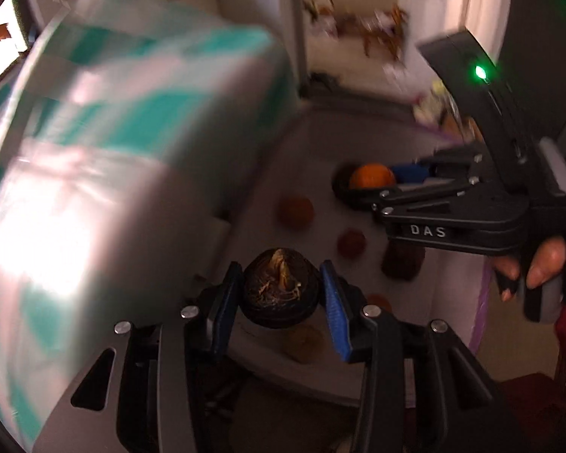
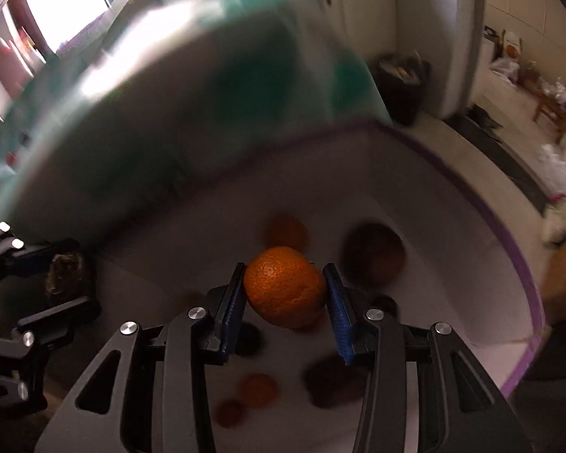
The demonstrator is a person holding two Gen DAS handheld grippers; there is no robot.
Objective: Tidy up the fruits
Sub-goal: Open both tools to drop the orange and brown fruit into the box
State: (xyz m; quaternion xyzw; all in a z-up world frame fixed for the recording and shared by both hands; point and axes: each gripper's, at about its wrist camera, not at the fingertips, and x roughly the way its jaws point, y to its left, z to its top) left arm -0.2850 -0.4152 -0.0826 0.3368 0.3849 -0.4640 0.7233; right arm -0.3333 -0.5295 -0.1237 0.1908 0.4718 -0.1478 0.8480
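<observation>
We've got the left gripper [image 1: 281, 294] clamped on a dark shrivelled fruit [image 1: 280, 287] and the right gripper [image 2: 285, 294] clamped on an orange [image 2: 284, 287] — both above the white table [image 2: 415, 173]. Loose fruit underneath could get knocked off the edge.

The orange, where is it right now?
The orange is clamped in the right hand-held gripper, held above the white table and its loose fruits.

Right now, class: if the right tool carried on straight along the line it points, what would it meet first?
Probably the white tabletop. The right tool, shut on an orange, points steeply down; another orange fruit lies just beyond, though depth is unclear.
</observation>
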